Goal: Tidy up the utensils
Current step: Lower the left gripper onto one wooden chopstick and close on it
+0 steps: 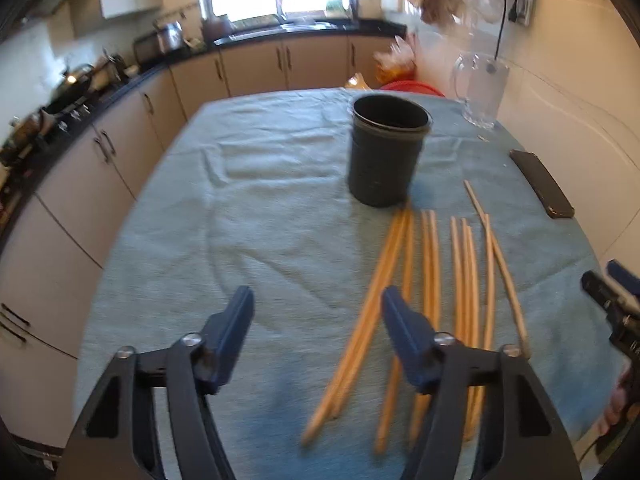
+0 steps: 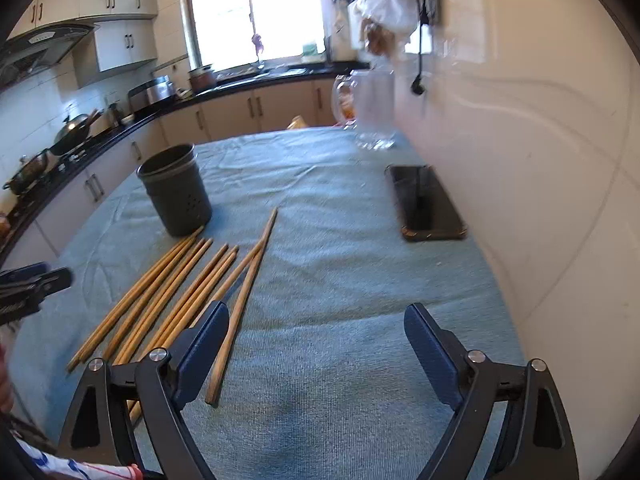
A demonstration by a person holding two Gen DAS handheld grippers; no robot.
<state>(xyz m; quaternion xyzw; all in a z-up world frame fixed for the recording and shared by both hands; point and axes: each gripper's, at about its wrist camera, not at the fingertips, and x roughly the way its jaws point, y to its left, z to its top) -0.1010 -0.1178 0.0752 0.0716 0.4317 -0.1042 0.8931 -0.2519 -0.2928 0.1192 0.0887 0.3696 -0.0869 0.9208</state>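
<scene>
Both the left tongs (image 1: pixel 318 300) and right tongs (image 2: pixel 316 316) were released, empty; chopsticks (image 1: pixel 428 280) lay ahead between them, fanned for picking, the holder (image 1: pixel 386 152) beyond.

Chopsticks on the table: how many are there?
10 chopsticks, roughly, all loose on the cloth before the dark holder: eight near parallel, two crossed nearest the phone. Blur and overlap may hide others.

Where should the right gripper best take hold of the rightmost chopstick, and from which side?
Probably at its near half, from above, jaws across the shaft. The rightmost chopstick lies flat on the cloth, its far end crosses a neighbour, and its near end lies free by the open right gripper.
</scene>
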